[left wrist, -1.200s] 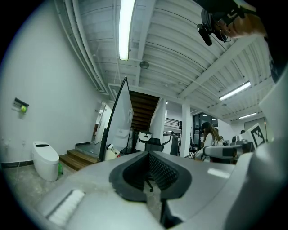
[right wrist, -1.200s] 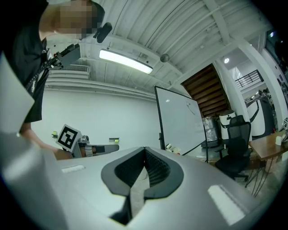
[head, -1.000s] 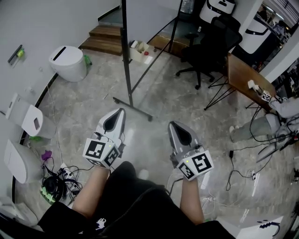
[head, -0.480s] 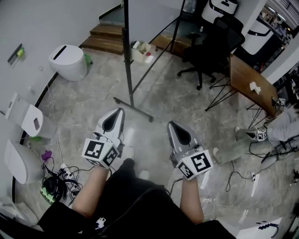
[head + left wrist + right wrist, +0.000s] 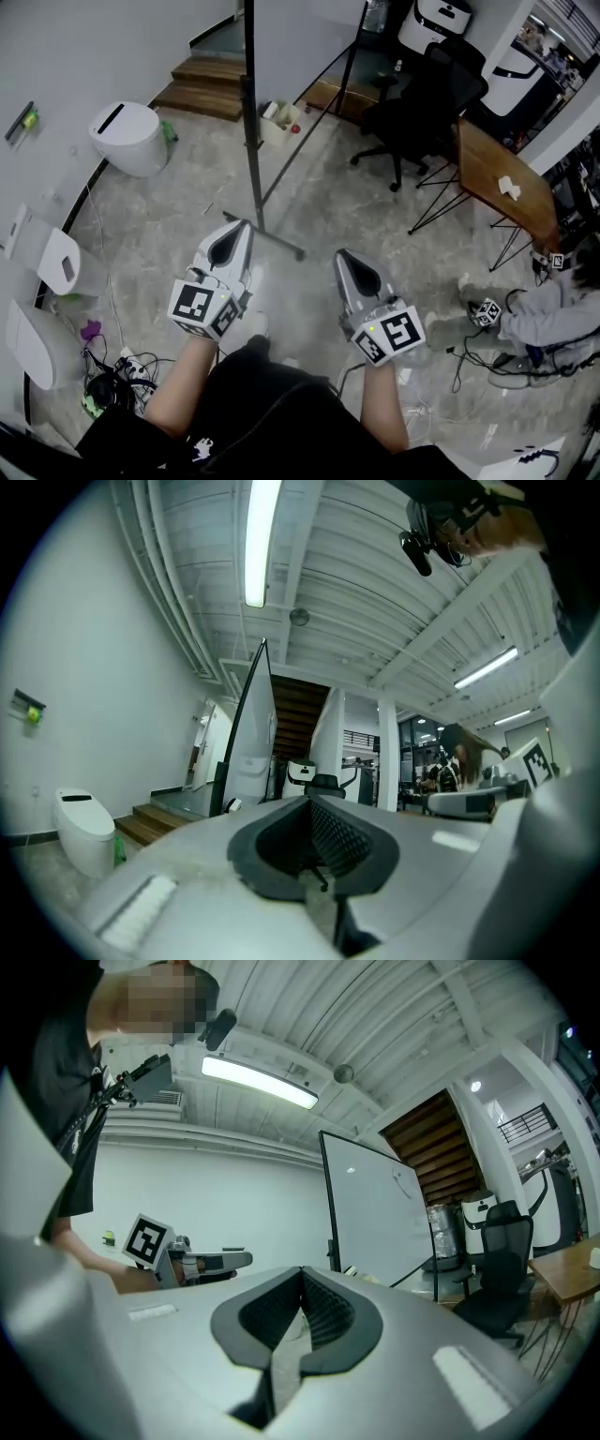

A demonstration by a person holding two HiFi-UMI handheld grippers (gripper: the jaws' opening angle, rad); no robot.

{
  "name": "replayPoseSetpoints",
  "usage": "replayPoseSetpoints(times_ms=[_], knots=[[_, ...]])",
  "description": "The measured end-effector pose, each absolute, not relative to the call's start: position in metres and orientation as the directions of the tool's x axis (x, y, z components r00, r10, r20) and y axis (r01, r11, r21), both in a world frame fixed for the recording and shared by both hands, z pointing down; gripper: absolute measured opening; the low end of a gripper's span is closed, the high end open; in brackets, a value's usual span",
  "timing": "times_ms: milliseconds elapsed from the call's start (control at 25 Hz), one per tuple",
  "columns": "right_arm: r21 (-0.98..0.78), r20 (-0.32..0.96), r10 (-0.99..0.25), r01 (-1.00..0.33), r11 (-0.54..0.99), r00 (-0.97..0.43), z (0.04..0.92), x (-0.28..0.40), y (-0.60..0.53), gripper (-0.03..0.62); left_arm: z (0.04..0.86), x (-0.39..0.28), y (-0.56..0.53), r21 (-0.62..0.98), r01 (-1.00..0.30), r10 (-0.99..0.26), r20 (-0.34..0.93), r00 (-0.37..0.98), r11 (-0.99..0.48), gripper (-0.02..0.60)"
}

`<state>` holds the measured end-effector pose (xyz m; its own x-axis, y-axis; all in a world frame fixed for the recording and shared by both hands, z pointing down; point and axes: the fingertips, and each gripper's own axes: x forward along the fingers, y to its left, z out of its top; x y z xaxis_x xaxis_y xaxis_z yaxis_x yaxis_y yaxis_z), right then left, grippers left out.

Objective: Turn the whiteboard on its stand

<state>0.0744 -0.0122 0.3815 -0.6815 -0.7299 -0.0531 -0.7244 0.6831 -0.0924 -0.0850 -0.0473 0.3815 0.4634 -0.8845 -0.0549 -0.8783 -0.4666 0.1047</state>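
The whiteboard point(image 5: 302, 39) stands upright on its black stand point(image 5: 250, 141) just ahead of me, its foot bar point(image 5: 272, 246) on the floor by my left gripper's tip. In the left gripper view the whiteboard point(image 5: 251, 731) shows almost edge on; in the right gripper view the whiteboard point(image 5: 378, 1211) shows its white face. My left gripper point(image 5: 242, 227) and right gripper point(image 5: 343, 255) are held side by side, level, short of the stand and touching nothing. Both are shut and empty, as the left gripper point(image 5: 308, 802) and the right gripper point(image 5: 301, 1273) show in their own views.
White toilets point(image 5: 125, 137) line the left wall, with cables and a power strip point(image 5: 114, 371) on the floor near them. Wooden steps point(image 5: 201, 89) and a small box point(image 5: 278, 119) lie behind the stand. An office chair point(image 5: 422, 94), a wooden table point(image 5: 497, 174) and a person on the floor point(image 5: 553, 315) are at the right.
Both grippers have moved forward toward the whiteboard stand, whose foot bar now lies nearer the left gripper's tip. The person on the floor at the right has shifted further into view.
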Motion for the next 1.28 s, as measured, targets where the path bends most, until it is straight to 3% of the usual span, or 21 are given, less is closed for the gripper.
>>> replayPoseSetpoints(times_ms=[600, 1280], knots=[[-0.073, -0.040, -0.782, -0.779, 0.623, -0.622, 0.371, 0.051, -0.096, 0.005, 0.381, -0.101, -0.146, 0.155, -0.815, -0.828, -0.053, 0.558, -0.559, 0.003], [-0.066, -0.023, -0.803, -0.801, 0.596, -0.595, 0.375, -0.003, -0.148, 0.005, 0.397, -0.159, -0.203, 0.167, -0.814, -0.829, -0.047, 0.557, -0.556, 0.005]])
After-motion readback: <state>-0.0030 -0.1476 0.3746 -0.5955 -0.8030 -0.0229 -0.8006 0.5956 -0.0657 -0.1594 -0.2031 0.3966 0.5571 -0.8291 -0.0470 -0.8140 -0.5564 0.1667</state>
